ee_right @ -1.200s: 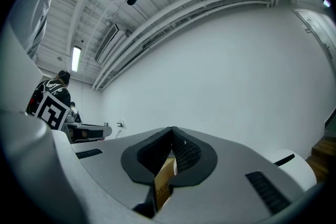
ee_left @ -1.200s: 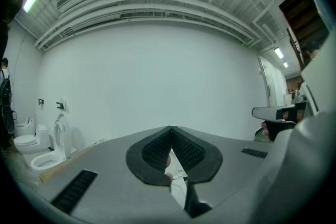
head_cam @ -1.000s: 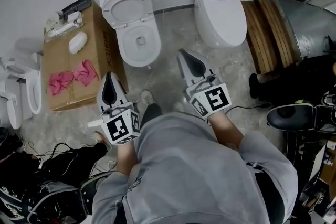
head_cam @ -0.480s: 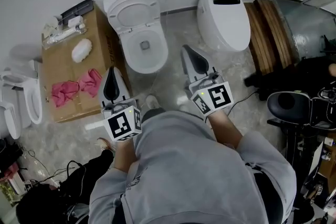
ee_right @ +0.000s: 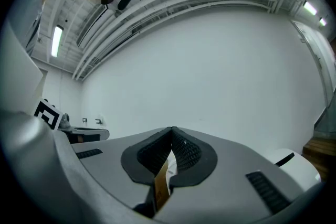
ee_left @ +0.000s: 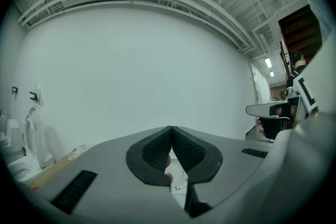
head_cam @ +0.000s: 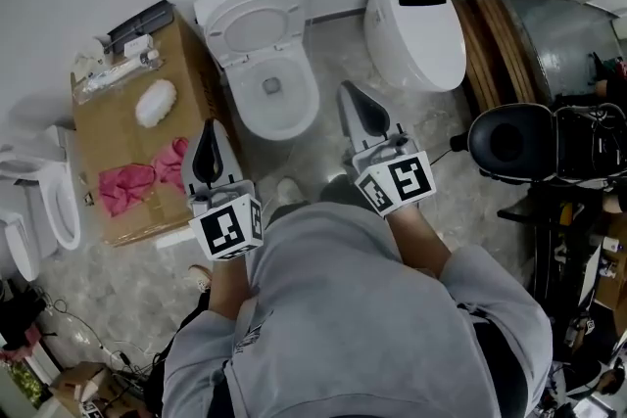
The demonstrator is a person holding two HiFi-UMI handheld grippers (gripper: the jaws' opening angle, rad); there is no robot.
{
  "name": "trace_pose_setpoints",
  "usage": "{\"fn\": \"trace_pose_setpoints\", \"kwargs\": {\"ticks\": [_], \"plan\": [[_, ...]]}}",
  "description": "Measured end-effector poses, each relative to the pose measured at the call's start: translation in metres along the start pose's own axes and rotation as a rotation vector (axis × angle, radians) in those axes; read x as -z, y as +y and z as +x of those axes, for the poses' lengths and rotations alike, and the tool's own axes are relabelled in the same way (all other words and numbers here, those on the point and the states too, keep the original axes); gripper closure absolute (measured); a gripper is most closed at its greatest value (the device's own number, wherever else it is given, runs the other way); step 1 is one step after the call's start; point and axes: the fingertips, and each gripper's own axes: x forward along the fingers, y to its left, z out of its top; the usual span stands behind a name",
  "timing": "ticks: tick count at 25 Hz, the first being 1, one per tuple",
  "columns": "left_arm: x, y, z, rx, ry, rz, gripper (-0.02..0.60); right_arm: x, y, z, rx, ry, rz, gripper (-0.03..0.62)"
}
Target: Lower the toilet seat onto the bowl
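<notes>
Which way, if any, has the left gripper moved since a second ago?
Yes. The left gripper has moved forward toward the open toilet; its tip is now level with the bowl's front rim.

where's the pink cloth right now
In the head view the pink cloth lies on the cardboard box at the left, just left of the left gripper and below-left of the open toilet.

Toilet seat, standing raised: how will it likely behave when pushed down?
The toilet seat looks like a rigid moulded ring, so it should probably swing as one piece, not flex. Its glossy white surface may be slippery. Apparently hinged at the back, it could drop onto the bowl once tipped forward.
</notes>
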Motion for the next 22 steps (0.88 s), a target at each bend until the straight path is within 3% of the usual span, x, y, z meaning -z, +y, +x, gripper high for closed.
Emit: {"fn": "trace_pose_setpoints", "kwargs": {"ticks": [8,16,22], "plan": [[0.003,0.009,0.017,0.001,0.001,-0.028,0.581,0.002,-0.003,0.021,0.001,0.020,-0.017,0.595],[0.001,0.021,0.047,-0.066,0.007,-0.016,0.581,0.009,-0.020,0.068,-0.061,0.026,-0.013,0.595],[-0.008,0.021,0.098,-0.128,0.000,-0.004,0.581,0.006,-0.052,0.121,-0.126,0.018,-0.040,0.595]]}}
